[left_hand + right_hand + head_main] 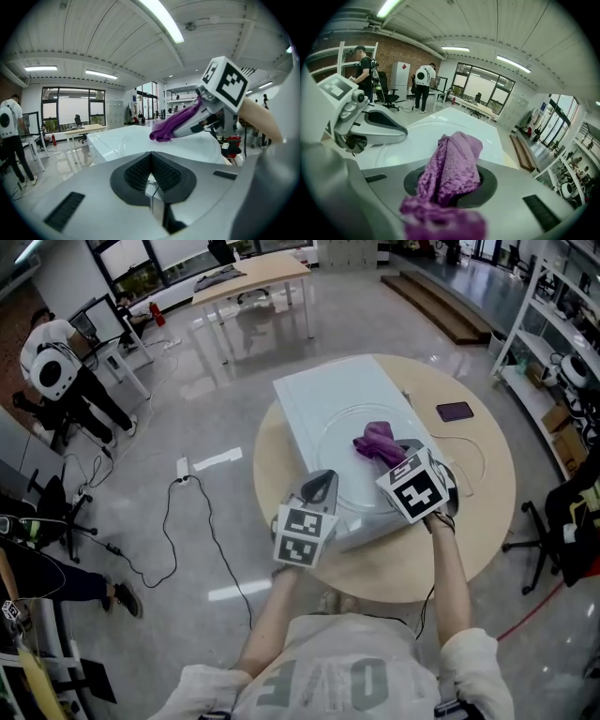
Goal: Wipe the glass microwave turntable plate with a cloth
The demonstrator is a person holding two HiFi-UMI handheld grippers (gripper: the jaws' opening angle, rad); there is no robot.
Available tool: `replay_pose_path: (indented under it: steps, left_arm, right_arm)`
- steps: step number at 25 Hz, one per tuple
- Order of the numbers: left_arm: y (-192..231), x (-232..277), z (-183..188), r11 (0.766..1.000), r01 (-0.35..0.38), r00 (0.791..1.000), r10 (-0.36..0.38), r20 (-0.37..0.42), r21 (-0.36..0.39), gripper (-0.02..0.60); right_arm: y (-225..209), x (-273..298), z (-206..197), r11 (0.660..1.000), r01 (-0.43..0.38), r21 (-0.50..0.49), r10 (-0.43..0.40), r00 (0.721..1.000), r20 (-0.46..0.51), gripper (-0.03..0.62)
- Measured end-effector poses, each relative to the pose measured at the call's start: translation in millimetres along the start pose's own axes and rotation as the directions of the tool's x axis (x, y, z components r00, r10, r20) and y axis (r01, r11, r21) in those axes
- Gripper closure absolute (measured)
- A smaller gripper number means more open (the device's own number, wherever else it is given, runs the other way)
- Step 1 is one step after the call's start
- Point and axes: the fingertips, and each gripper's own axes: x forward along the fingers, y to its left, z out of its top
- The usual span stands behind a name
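Note:
The clear glass turntable plate (339, 442) lies on top of a white box (314, 390) on the round table. My right gripper (394, 455) is shut on a purple cloth (375, 440), which hangs over the plate's far right part. Whether the cloth touches the glass is unclear. In the right gripper view the cloth (452, 164) bulges out between the jaws above the plate (417, 138). My left gripper (319, 486) is shut with nothing between its jaws, its tip at the plate's near left rim. The left gripper view shows the plate (197, 146) ahead, with the cloth (168, 127) above it.
The round wooden table (487, 512) also carries a dark phone (455, 411) and a thin white cable (476, 454) at the right. On the floor to the left lie a power strip (183, 468) and cables. People (56, 362) stand at the far left. Shelves line the right wall.

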Motion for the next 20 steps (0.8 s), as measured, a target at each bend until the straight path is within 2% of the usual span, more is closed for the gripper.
replay_pose_path:
  steps: [12, 20]
  left_arm:
    - [1, 0, -1, 1.0, 0.0, 1.0, 0.0, 0.003, 0.002, 0.586]
    - [0, 2, 0, 1.0, -0.002, 1.0, 0.002, 0.011, 0.001, 0.586]
  right_arm:
    - [54, -61, -35, 0.999, -0.028, -0.018, 0.028, 1.0, -0.002, 0.546]
    - [75, -84, -44, 0.998, -0.047, -0.05, 0.047, 0.999, 0.003, 0.546]
